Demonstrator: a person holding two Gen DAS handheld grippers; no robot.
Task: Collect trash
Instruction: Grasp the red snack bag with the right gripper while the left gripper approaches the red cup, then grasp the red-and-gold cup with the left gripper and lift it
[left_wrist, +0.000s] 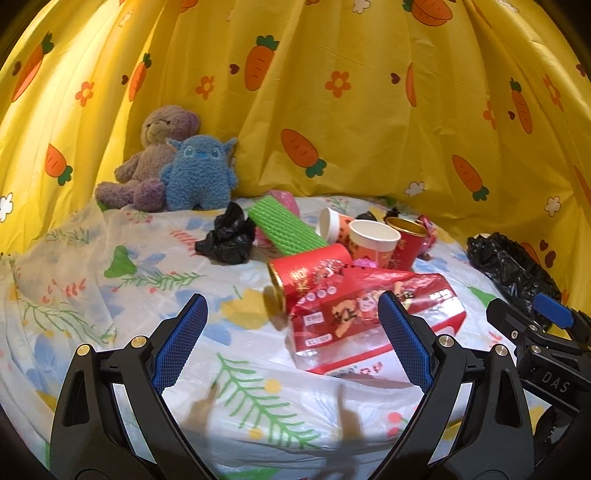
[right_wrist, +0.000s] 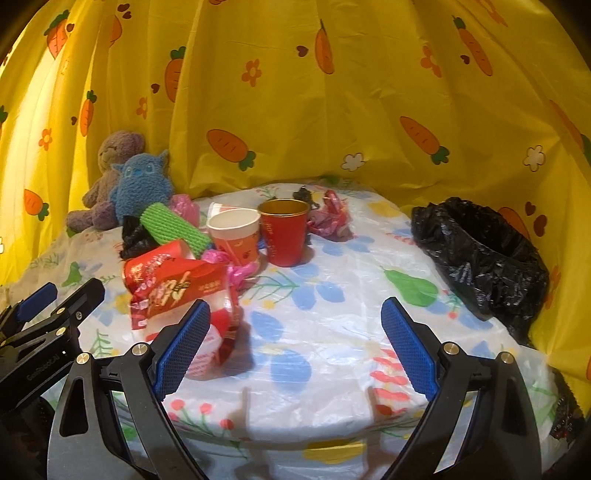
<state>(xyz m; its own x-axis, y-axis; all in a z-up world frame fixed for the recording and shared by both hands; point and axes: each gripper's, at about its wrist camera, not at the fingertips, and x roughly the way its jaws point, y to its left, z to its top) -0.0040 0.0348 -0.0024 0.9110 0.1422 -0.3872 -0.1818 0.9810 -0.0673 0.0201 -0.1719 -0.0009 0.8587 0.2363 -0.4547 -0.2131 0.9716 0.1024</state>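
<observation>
Trash lies heaped on a floral table cover (left_wrist: 129, 295): a red snack box in clear wrap (left_wrist: 369, 314), a red cup on its side (left_wrist: 314, 273), a white paper cup (left_wrist: 373, 240), an upright red cup with gold rim (right_wrist: 284, 232), a green foam net sleeve (left_wrist: 284, 229), a crumpled black bag (left_wrist: 227, 240) and pink wrappers (right_wrist: 328, 218). My left gripper (left_wrist: 291, 314) stands open just before the snack box, with nothing between its pads. My right gripper (right_wrist: 295, 321) is open over bare cover, right of the box (right_wrist: 177, 288). A bin lined with a black bag (right_wrist: 484, 254) stands at the table's right edge.
Two plush toys, a purple bear (left_wrist: 147, 162) and a blue creature (left_wrist: 201, 173), sit at the back left. A yellow carrot-print curtain (left_wrist: 332, 110) closes off the back and sides. The right gripper's body (left_wrist: 543, 343) shows at the left wrist view's right edge.
</observation>
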